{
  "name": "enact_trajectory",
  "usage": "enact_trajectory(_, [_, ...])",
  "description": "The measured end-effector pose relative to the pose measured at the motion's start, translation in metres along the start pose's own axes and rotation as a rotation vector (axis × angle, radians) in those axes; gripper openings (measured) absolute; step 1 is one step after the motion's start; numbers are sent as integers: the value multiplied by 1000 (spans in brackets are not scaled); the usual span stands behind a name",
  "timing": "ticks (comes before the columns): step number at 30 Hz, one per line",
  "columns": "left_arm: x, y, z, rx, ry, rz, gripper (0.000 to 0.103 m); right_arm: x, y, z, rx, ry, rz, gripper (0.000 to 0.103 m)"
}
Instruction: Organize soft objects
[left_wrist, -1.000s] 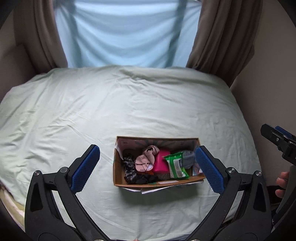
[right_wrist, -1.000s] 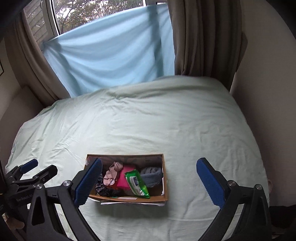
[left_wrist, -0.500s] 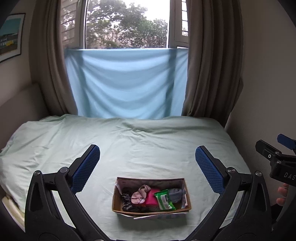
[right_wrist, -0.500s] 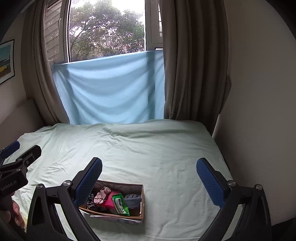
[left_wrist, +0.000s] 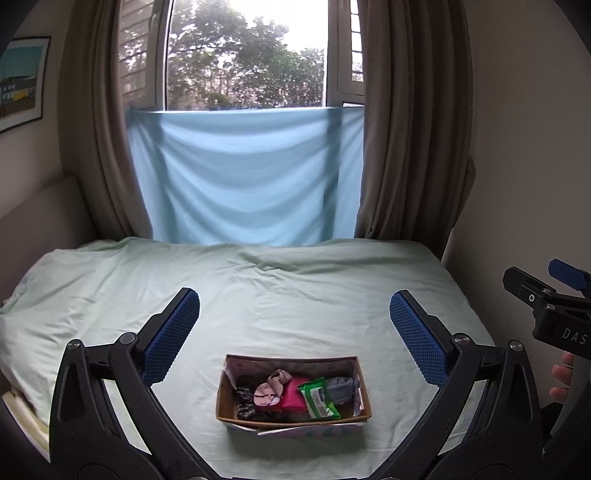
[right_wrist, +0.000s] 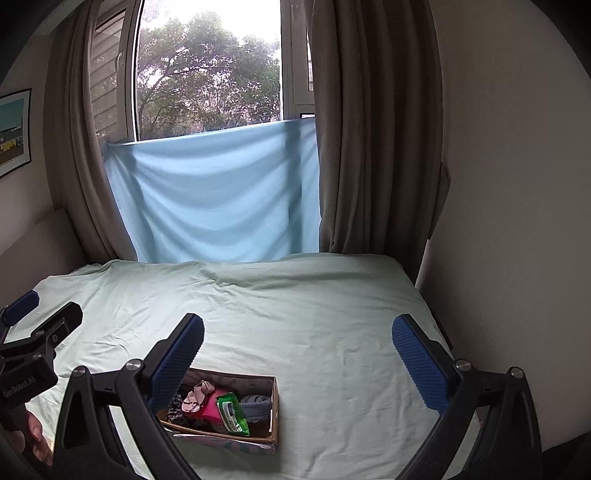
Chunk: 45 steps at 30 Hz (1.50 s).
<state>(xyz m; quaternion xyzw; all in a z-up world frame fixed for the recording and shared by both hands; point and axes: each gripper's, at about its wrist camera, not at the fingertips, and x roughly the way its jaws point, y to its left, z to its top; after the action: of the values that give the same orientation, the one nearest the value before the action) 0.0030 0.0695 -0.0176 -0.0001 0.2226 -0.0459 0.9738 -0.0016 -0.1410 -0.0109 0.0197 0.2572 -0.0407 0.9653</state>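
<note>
Left tool (left_wrist: 294, 341) spread wide, empty; right tool (right_wrist: 297, 365) likewise, both held high above bed (left_wrist: 295, 288). Cardboard box (left_wrist: 291, 419) at near edge of bed held socks, pink bundle (left_wrist: 293, 397), green wipes pack (left_wrist: 319, 398). Best descend squarely over box, pinch one soft item at its bunched middle, lift clear of walls.

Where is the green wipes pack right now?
The green wipes pack lies in the cardboard box on the bed, between a pink item and grey cloth, low center in the left view.

A bed covered with a wrinkled pale green sheet (left_wrist: 295, 295) carries one open brown cardboard box (left_wrist: 291, 419) filled with small soft items, resting near its front edge.
</note>
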Motion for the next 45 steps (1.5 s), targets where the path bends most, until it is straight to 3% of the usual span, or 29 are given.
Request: enact_trajectory(45, [-6,9,-7,1,-5,-10,103,-13,-4,-2,-20,-43,-27,101])
